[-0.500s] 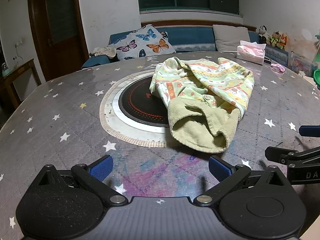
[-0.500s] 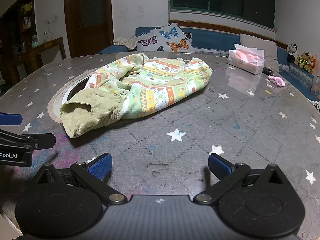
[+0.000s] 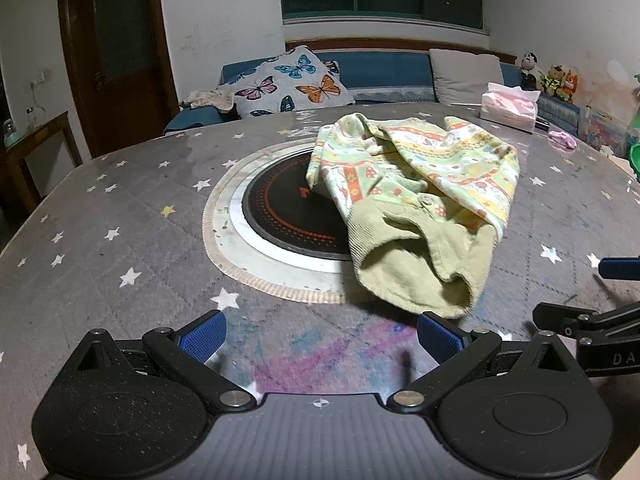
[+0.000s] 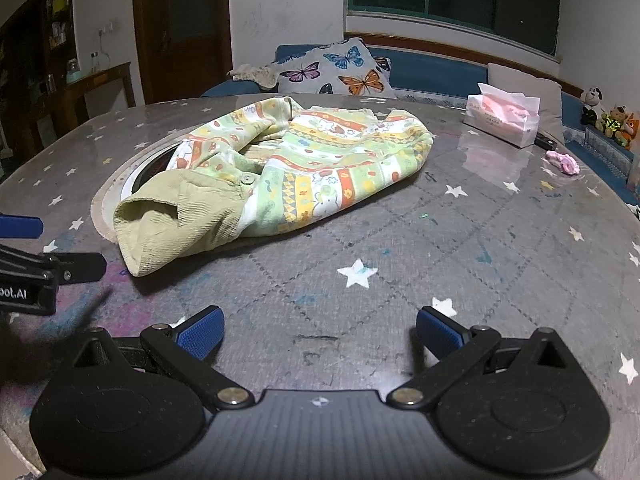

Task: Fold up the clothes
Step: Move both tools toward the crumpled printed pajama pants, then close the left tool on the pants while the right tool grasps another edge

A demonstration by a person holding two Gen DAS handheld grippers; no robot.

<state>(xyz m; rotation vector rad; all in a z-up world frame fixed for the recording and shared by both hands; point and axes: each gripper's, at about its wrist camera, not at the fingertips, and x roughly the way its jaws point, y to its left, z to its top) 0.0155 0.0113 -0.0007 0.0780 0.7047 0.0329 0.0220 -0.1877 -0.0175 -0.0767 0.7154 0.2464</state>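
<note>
Garment (image 3: 416, 196): lying bunched on tabletop (image 3: 120, 208), partly overlapping the round hob (image 3: 280, 216). Left tool (image 3: 320, 334) and right tool (image 4: 320, 330): both gaping, holding nothing, hovering near the ribbed hem (image 4: 172, 220). Risk: layers are overlapping, so a pinch may be catching several and folding crooked.

A round table (image 3: 100, 240) is carrying a grey quilted cover printed with white stars. A circular cut-out at the centre is exposing a black hob (image 3: 288, 216) with a white ring around it. A crumpled garment (image 3: 416, 200) is lying directly on the cover, overlapping the hob's right edge, its olive ribbed hem pointing toward the near rim. Beyond the garment, toward the far right rim, a tissue pack (image 3: 509, 107) is sitting on the surface. A small pink item (image 3: 563, 139) is lying to the right of the tissue pack.
</note>
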